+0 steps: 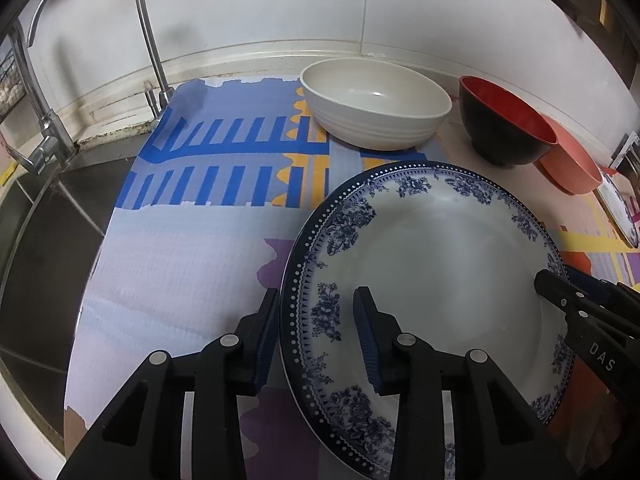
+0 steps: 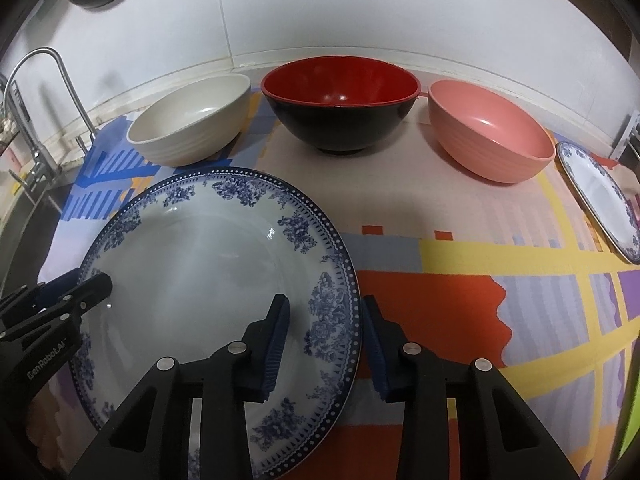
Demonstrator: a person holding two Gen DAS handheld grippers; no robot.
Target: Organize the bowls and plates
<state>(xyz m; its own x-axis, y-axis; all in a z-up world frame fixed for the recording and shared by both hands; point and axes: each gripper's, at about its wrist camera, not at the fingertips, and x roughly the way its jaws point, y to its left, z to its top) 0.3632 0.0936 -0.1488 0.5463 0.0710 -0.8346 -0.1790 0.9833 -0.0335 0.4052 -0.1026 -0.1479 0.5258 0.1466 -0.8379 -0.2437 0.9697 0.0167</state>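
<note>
Hand-held gripper straddles plate; bowls behind.

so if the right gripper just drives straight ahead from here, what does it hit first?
The right gripper is open, straddling the near plate's right rim. Straight on it would slide along that rim, then past it the black-and-red bowl looks first in line. Depth is unclear.
</note>
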